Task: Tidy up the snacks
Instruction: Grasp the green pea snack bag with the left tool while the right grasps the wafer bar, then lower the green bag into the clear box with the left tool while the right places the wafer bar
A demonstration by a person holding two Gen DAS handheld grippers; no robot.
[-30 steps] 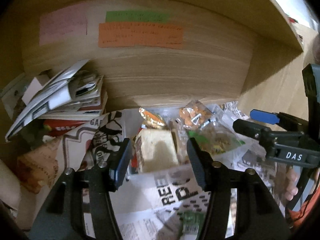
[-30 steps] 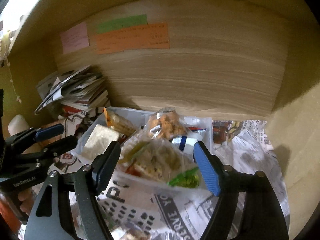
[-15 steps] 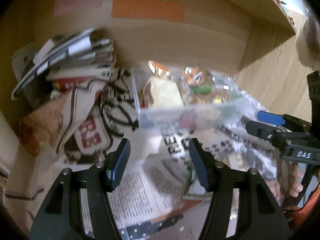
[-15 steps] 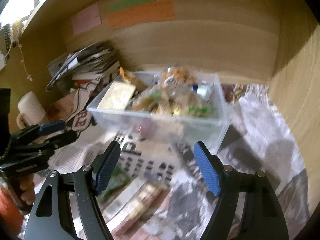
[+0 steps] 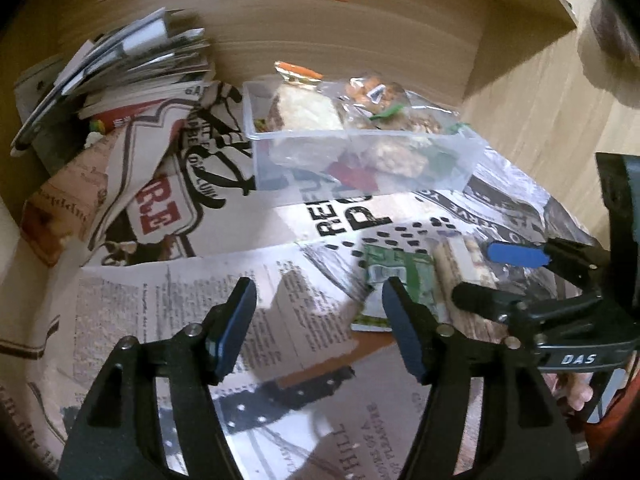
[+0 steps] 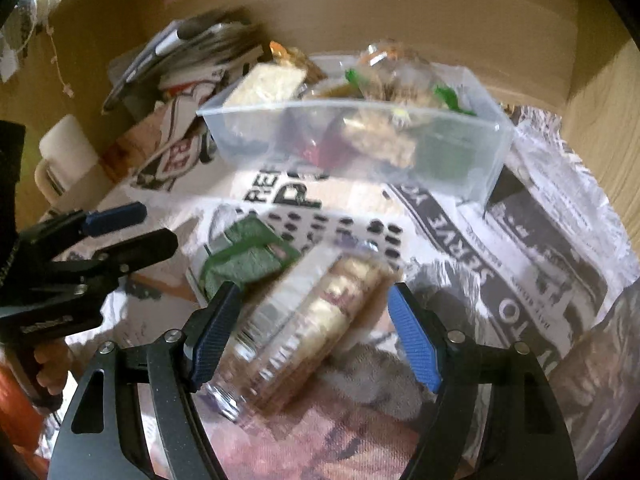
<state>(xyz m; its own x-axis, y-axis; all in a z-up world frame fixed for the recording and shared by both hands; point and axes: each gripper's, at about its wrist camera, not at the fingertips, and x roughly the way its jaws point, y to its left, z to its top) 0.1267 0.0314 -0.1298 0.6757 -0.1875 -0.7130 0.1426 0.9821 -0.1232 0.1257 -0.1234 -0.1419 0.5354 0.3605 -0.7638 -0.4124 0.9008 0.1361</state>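
Newspaper-lined shelf (image 5: 168, 304): clear bin (image 6: 360, 148) upper centre near back wall. Right gripper (image 6: 312, 320) wide open, straddling biscuit sleeve (image 6: 320, 312), not gripping. Left gripper (image 5: 318, 304) open, empty, over bare newspaper.

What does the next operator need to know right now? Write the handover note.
Left gripper: open, holding nothing, above the newspaper.
Right gripper: open, fingers either side of the clear-wrapped biscuit roll, not closed on it.
Clear plastic bin at the back already holds several snack packs.
Green packet lies on the newspaper beside the roll, outside the bin.
Done: most snacks binned.
Left: probably grasp the roll, bin it, then the green packet.
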